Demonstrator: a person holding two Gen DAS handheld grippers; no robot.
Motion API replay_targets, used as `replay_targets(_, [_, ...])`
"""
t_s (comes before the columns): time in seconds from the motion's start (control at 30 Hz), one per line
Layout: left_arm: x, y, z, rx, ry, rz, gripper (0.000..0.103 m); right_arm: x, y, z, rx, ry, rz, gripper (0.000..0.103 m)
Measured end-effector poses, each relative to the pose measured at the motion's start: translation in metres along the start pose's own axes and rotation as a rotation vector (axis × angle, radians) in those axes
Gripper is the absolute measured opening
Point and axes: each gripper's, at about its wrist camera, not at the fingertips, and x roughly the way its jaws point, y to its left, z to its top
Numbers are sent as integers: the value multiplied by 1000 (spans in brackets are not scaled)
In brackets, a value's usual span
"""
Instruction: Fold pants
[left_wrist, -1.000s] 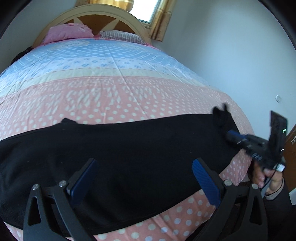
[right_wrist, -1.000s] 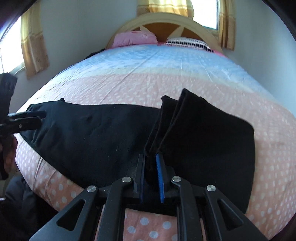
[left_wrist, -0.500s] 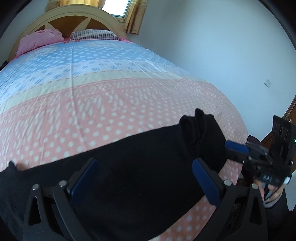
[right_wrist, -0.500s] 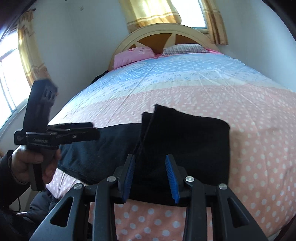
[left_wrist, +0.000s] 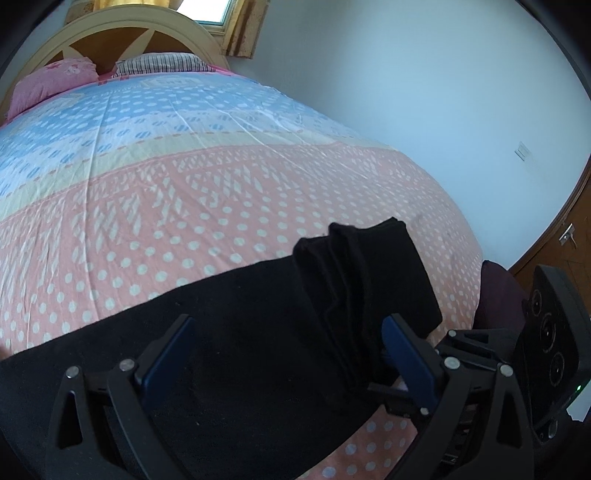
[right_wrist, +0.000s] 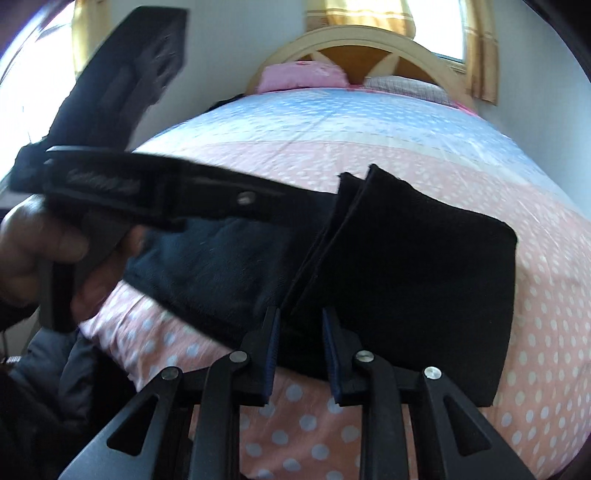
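Two wrist cameras look up a polka-dot bed as black pants get folded near its foot. From the left wrist, the left gripper (left_wrist: 291, 354) hovers low over the pants (left_wrist: 229, 332) with its blue-padded fingers (left_wrist: 168, 352) spread wide and nothing between them; the garment lies across the pink band of the bedspread (left_wrist: 184, 192), one end turned back into a raised, layered flap (left_wrist: 365, 266) just beyond the right-hand pad. The right gripper (left_wrist: 461, 354) shows at the lower right edge, close beside the flap, its jaws mostly hidden in this view. A pink pillow (left_wrist: 51, 77) and a striped pillow (left_wrist: 162, 62) rest against the arched wooden headboard (left_wrist: 110, 33). From the right wrist, the right gripper (right_wrist: 299, 350) stands with its jaws parted by a narrow gap, the near edge of the folded pants (right_wrist: 406, 266) lying at or between the tips; whether the pads touch the cloth cannot be told, but they are not clenched on it. The left gripper (right_wrist: 295, 206) reaches in from the left, blurred, held in the person's left hand (right_wrist: 44, 240), its tips lost against the dark fabric. The step in hand appears to be the first crosswise fold, with the flap laid but standing proud; the next move likely calls for pressing that flap flat, then gripping an end for a further fold.
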Motion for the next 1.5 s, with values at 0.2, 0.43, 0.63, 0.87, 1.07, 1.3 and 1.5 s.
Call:
replay_targets(0.2, [15,-17,8,47,21,-29,90,-48,-61,-11,155,-168,-2,32])
replay_targets(0.43, [41,-36,9,25,63,-67,74,-67,-110,-24,413,-302,1,41])
replay_targets(0.63, [52,-42,8,12,71,-25,55,-64,-103,-26,402,-305,-29,52])
replay_targets(0.87, [49,-41,9,-4,76,-56,14,-65,-115,-23,450,-333,-50,52])
replay_targets(1.07, [48,-48,5,20,42,39,30,-70,-119,-25,480,-345,-50,52])
replay_targets(1.3, [48,-46,-3,24,26,87,60,-67,-118,-24,481,-339,-49,52])
replay_targets(1.5, [55,-46,0,21,39,79,46,-68,-117,-24,470,-344,-66,52])
